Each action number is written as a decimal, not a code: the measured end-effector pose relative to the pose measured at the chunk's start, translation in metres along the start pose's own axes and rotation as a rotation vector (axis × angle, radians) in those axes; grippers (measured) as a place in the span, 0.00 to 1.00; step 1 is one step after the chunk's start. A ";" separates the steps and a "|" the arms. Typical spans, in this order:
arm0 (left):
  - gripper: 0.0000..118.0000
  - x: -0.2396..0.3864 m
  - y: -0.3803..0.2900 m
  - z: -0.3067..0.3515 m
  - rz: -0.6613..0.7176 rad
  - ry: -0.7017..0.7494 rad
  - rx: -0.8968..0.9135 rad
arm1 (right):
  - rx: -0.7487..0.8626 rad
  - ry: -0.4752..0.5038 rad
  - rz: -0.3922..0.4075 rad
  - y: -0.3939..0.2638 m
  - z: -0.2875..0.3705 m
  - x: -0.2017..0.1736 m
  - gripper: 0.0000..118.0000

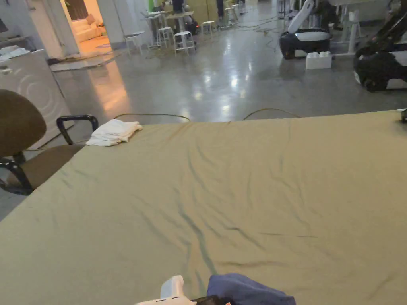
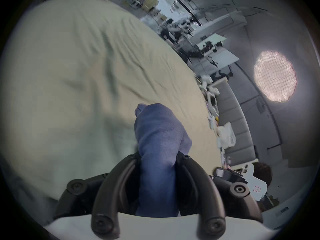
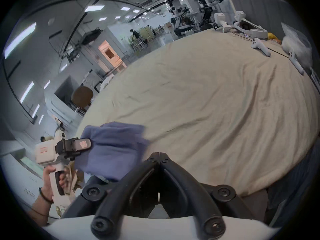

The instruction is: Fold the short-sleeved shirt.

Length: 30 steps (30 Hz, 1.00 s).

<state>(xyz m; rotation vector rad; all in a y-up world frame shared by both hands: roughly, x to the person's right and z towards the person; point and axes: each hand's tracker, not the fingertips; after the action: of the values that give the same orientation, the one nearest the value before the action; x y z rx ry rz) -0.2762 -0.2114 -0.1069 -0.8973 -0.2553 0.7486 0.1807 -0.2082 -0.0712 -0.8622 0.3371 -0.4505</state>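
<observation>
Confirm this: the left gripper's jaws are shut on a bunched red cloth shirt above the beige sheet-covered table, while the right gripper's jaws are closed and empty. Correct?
Not quite: the bunched cloth shirt is blue, not red, as the left gripper view shows. The rest stands: the left gripper is shut on it above the beige sheet-covered table, and the right gripper is closed and empty.

- The shirt [image 2: 155,139] is soft blue cloth, matt, with a fine nap.
- The cloth cover [image 1: 238,190] over the desk is matt beige-green fabric, creased.
- The left tongs [image 2: 158,157] are matt black plastic; so are the right tongs [image 3: 159,154].
- The floor [image 1: 222,83] is smooth, glossy grey.
- The folded white cloth [image 1: 113,132] looks soft and matt.
</observation>
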 end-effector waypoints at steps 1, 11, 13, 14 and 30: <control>0.28 -0.020 0.017 0.022 -0.001 0.056 0.023 | 0.012 -0.006 -0.008 0.000 0.008 0.004 0.00; 0.34 -0.144 0.109 0.090 0.083 0.516 0.140 | 0.012 0.025 -0.143 -0.009 0.023 0.023 0.00; 0.54 -0.140 0.114 0.091 0.125 0.579 0.187 | 0.017 0.016 -0.124 -0.010 0.027 0.020 0.00; 0.68 -0.132 0.116 0.095 0.104 0.581 0.211 | 0.018 0.005 -0.100 -0.010 0.029 0.016 0.00; 0.70 0.183 -0.033 0.254 -0.737 0.483 0.971 | 0.618 -0.054 0.384 0.065 0.163 -0.074 0.00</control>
<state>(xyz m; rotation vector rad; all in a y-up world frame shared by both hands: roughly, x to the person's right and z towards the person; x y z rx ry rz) -0.2541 0.0566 0.0564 0.0011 0.2098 -0.0890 0.2075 -0.0280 -0.0151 -0.1962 0.2816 -0.1519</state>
